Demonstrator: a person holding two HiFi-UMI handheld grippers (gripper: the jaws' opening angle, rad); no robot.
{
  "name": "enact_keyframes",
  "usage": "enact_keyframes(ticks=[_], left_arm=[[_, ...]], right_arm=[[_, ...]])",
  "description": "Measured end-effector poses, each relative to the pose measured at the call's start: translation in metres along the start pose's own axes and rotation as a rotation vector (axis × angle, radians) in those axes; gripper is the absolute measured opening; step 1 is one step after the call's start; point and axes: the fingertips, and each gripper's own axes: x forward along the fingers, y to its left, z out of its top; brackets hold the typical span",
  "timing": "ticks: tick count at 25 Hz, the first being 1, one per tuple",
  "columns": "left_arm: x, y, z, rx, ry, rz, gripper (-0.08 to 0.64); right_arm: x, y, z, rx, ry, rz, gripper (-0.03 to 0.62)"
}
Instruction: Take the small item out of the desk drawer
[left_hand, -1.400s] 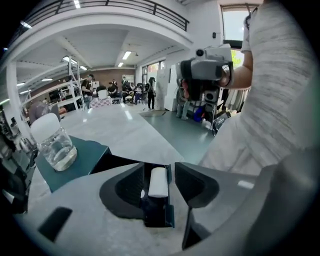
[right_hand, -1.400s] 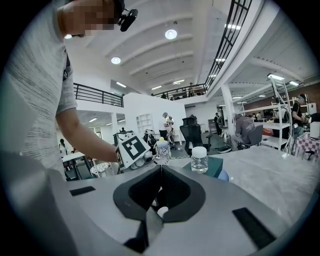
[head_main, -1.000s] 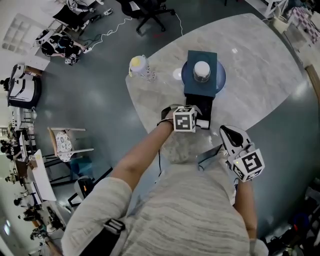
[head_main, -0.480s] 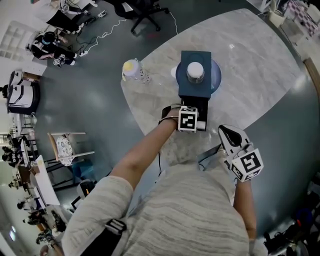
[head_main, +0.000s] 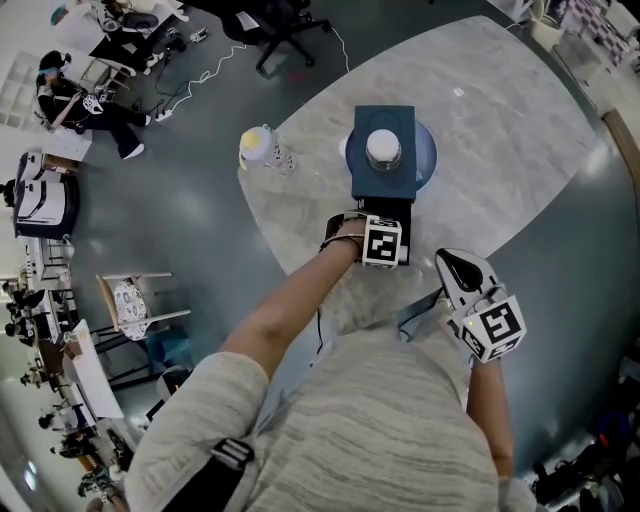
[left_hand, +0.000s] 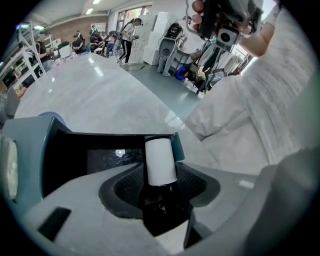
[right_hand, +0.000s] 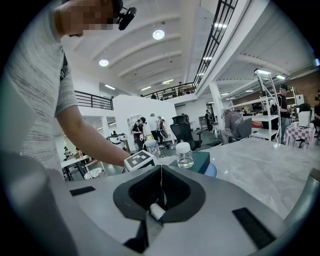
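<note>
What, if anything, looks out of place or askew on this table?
Nothing spilled or damaged. The capped bottle stands very near the table edge, and the teal drawer box sits on a blue plate, an unusual base.

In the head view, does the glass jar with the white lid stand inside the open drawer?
No, the glass jar stands on top of the teal box, not in its open drawer.

Right gripper jaws together; jar on teal box.
</note>
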Motion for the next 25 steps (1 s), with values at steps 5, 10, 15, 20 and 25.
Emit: enact_keyframes(ticks=[5,10,15,20,25], left_arm=[[-0.001,0.001,0.001,-0.011,-0.014,-0.006,0.190],[-0.001,0.005,-0.004,-0.022,-0.021,0.007,0.184],[-0.019,0.015,0.005,-0.036,-0.108,0.077,0.179],[-0.032,0.023,-0.004,-0.126,-0.164,0.141,0.179],[-0.061,0.033,0.000,-0.220,-0.339,0.253,0.179]], right_arm=[[-0.001,-0.002,0.002,0.001,-0.005,-0.017,0.011],[-0.002,-0.002,0.000,0.003,-0.006,-0.030,0.011],[-0.005,-0.001,0.000,0.008,-0.004,-0.039,0.011],[-0.004,-0.001,0.001,-0.001,-0.003,-0.035,0.011],[0.004,0.004,0.008,-0.022,-0.001,-0.021,0.011]])
